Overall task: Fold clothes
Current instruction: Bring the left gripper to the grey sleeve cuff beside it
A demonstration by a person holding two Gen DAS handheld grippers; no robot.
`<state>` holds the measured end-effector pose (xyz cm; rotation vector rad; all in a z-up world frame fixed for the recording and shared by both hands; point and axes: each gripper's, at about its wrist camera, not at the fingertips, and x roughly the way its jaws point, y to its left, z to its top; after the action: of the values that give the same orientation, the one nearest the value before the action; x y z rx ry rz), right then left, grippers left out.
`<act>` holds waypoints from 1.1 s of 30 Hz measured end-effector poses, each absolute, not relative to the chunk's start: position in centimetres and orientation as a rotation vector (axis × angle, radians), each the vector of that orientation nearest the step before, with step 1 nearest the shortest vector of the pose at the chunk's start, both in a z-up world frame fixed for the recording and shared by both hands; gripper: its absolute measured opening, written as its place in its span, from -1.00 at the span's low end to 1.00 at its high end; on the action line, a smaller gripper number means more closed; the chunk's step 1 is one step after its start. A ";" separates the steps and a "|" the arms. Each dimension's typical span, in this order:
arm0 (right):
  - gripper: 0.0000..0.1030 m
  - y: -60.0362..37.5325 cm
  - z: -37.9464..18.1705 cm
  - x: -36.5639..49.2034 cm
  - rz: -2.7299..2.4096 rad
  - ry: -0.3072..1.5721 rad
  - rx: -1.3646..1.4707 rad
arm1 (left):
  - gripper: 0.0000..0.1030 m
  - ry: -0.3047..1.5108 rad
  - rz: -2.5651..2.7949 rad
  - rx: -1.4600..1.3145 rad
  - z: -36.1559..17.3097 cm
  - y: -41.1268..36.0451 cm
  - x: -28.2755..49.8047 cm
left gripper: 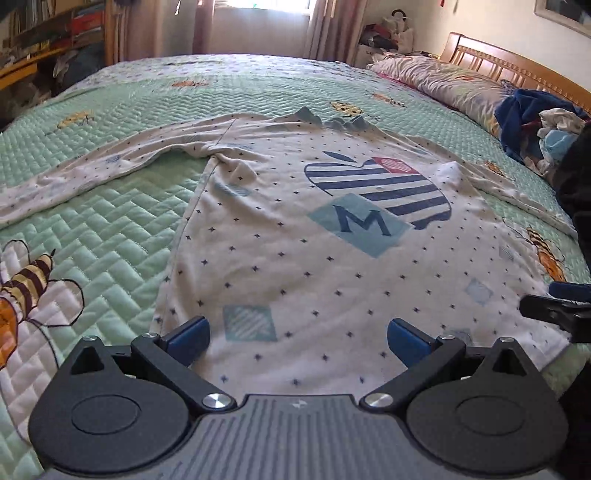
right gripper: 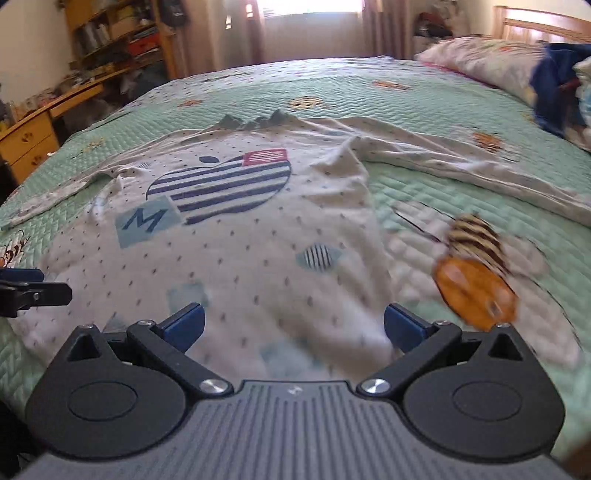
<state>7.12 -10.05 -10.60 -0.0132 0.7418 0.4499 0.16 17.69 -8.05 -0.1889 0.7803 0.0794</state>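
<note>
Quilt (left gripper: 110,122), pillow (left gripper: 436,79) — perhaps bookshelves (right gripper: 110,33)

— Any writing to call here?

— One letter only: a dark blue capital "M" (left gripper: 360,220) sits on a pale blue square printed on the white shirt (left gripper: 295,266), just below the striped apple shape.

— Does the right wrist view agree?

— Yes, the same "M" (right gripper: 147,218) on the same square, tilted a little.

— Anything on the books on the shelf (left gripper: 55,26)?

— Spines show colour, but they are too small and blurred; possibly lettering there, none I can read.
</note>
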 end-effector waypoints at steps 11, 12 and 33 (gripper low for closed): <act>0.99 -8.9 -12.3 3.6 0.559 0.747 -0.082 | 0.99 0.799 0.058 -0.051 -9.5 14.8 -3.3; 0.99 -9.1 -12.3 3.1 0.565 0.738 -0.084 | 0.99 0.796 0.059 -0.043 -9.6 14.7 -3.6; 0.99 -8.7 -12.7 2.1 0.524 0.747 -0.160 | 0.99 0.794 0.059 0.018 -9.5 14.8 -6.2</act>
<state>2.14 -8.71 -12.67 -0.1599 0.7466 0.5242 -6.20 14.79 -9.54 0.0182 0.7935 0.0593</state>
